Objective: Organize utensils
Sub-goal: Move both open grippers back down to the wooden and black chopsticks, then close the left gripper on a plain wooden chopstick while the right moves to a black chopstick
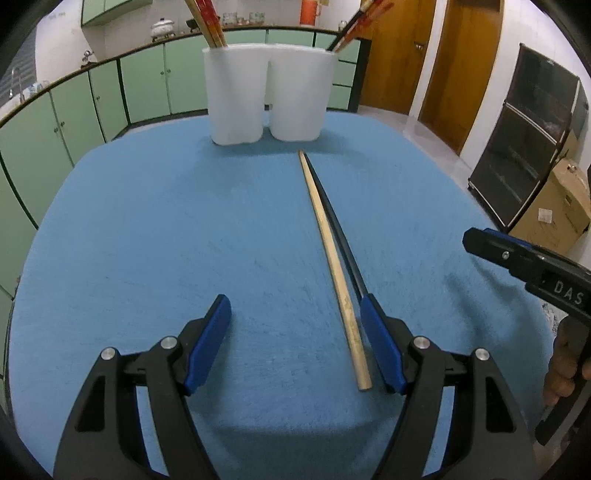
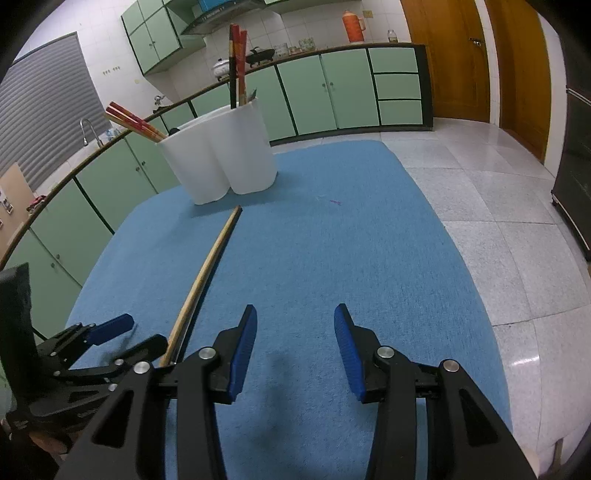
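Left gripper [image 1: 295,347] hovering wide open, gripping nothing, wooden chopstick [image 1: 332,258] lying just inside its right finger | black chopstick [image 1: 341,236] lying alongside on the blue table [image 1: 147,240] | holder [image 1: 269,92] standing at the far edge | right gripper [image 2: 295,350] gaping, empty.

Blue cloth [image 1: 147,229] covers table. Green cabinets [image 2: 332,92] across upper frame, orange thermos [image 2: 352,26] on counter. Wooden doors [image 2: 461,55] upper right. Cardboard box [image 1: 557,210] right edge.
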Demonstrator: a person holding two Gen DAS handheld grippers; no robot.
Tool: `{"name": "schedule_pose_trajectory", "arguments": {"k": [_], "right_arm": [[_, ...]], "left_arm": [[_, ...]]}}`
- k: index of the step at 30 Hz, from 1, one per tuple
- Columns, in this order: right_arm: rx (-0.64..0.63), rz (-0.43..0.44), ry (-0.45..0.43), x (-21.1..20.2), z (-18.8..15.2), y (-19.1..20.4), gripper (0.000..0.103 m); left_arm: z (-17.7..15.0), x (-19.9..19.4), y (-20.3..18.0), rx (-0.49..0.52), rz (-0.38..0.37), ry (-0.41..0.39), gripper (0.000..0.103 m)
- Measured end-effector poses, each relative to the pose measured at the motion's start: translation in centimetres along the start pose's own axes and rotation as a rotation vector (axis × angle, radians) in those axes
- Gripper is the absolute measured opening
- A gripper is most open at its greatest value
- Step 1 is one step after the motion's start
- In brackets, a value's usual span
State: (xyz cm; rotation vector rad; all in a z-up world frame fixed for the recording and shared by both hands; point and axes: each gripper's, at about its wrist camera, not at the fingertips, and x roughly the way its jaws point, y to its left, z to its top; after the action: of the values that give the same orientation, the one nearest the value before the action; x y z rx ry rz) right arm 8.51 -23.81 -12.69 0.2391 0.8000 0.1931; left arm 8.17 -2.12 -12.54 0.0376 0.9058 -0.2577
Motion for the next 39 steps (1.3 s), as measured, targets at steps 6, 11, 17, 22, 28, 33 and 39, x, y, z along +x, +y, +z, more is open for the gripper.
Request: {"name": "schedule_pose_trajectory", "arguments": {"k": [6, 11, 17, 22, 28, 33, 39], "right_arm": [[0.004, 0.000, 0.000, 0.0, 0.2, -0.3, 0.043], [0.004, 0.002, -0.002, -0.1, 0.3, -0.3, 0.043], [0.004, 0.001, 0.002, 0.0, 0.2, -0.2, 0.043], [0.003, 0.003, 0.001, 0.0, 0.3, 0.0, 0.043], [0.000, 0.007, 0.003, 0.0, 0.2, 0.5, 0.043], [-0.022, 0.034, 0.014, 0.3, 0.0, 1.7, 0.043], [-0.076, 0.102, 0.022, 0.6, -0.8, 4.7, 0.043]], "left_arm": [[0.3, 0.7, 0.1, -0.005, 0.011, 0.015, 0.070], [0.6, 1.1, 0.0, -0.002, 0.053, 0.025, 0.057], [0.5, 0.7, 0.2, -0.003, 0.098, 0.047, 0.034], [0.1, 0.1, 1.1, -0.036, 0.116, 0.046, 0.010], [-0.2, -0.3, 3.3, -0.109, 0.162, 0.020, 0.006], [0.4, 0.1, 4.4, -0.135, 0.153, 0.010, 0.006], [-0.2, -0.8, 5.4, -0.151, 0.103, -0.015, 0.024]]}}
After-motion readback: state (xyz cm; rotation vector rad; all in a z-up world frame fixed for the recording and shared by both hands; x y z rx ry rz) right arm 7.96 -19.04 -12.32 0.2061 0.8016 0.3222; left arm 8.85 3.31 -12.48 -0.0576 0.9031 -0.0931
